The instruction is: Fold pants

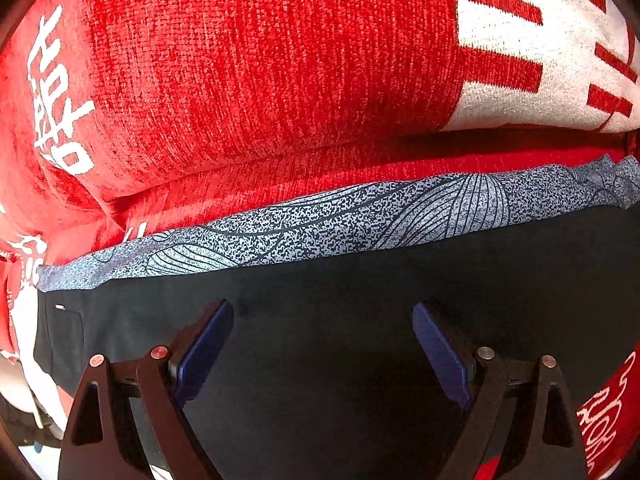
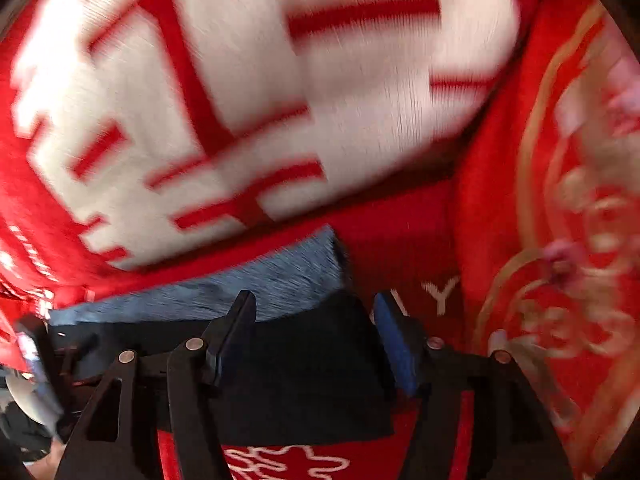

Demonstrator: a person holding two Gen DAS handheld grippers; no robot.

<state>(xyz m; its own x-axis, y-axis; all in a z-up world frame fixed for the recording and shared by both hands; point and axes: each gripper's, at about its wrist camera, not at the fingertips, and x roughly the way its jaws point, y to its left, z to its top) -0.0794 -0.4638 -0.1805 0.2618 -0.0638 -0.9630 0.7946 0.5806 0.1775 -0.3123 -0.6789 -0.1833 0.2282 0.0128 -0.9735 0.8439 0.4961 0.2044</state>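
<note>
Pants beneath spread left gripper, blurred between spread right gripper fingers.

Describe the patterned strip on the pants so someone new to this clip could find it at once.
Start from the red blanket with white lettering that fills the left wrist view. Below it lie the dark pants, beneath the open left gripper. The patterned strip borders their far edge, next to the blanket: speckled grey-blue with fine leaf-like lines, the only printed fabric that is neither red nor plain dark.

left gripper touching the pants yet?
Cannot tell. In the left wrist view the left gripper, jaws open, sits over the dark pants, but neither contact nor a gap is plainly visible.
</note>
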